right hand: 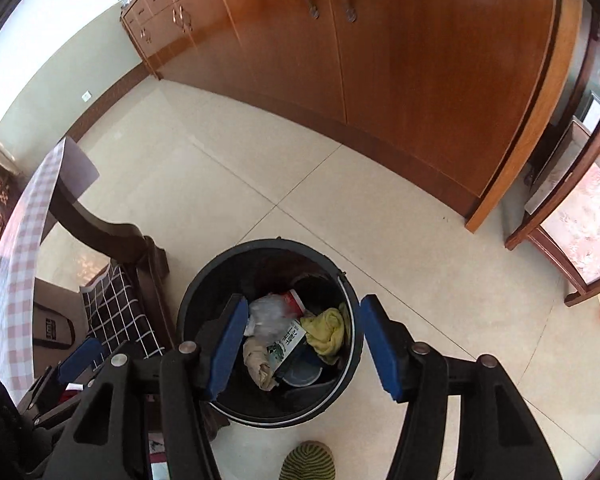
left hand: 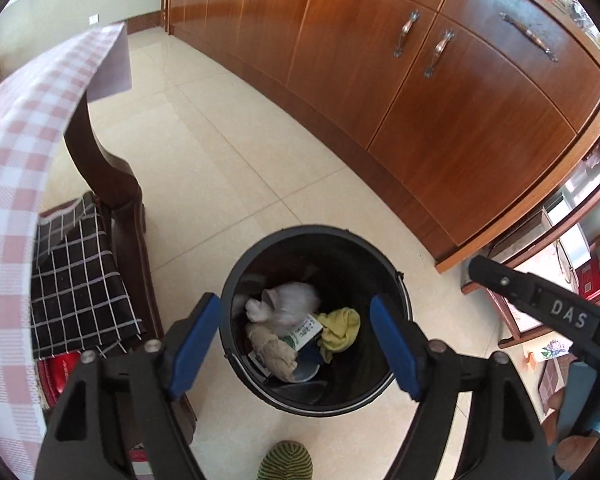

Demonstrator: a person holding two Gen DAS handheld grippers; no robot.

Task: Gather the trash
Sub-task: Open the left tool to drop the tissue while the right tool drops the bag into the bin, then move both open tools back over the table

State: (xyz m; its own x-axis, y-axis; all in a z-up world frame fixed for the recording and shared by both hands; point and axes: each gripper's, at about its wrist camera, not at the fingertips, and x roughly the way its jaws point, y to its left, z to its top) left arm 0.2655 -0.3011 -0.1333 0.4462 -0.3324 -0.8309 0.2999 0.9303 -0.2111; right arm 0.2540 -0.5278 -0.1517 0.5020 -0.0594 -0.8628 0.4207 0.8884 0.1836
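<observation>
Both grippers hang over the bin, pointing steeply down into it. Left gripper [left hand: 296, 344] has its blue pads [left hand: 198, 344] spread wide with nothing pinched between them; you just look straight through the gap at the trash. Right gripper [right hand: 300, 344] is parted too, a bit less wide from the look of it, and also empty. In the left view the right one pokes in from the right edge as a black arm with "DAS" on it.

Bin [left hand: 340, 240] is black, round, standing upright on the pale tiled floor [left hand: 228, 148], just beside a dark wooden chair [left hand: 112, 184] with a black checked cushion [left hand: 80, 272]. Inside it: a white crumpled bag [left hand: 288, 304] (blurry in the left view, so it may be mid-fall, can't say for sure), a yellow cloth [left hand: 340, 332] against the right side, a beige rag [left hand: 276, 354] at the lower left, and a green-and-white carton [right hand: 286, 342] lying between them. Something red [right hand: 294, 300] shows behind the bag in the right view, can't tell what.

Pink checked tablecloth [left hand: 16, 160] hangs down the left side, brown cabinets [left hand: 440, 92] run along the back, and a striped green slipper toe [left hand: 286, 462] sits at the bottom edge near the bin.
</observation>
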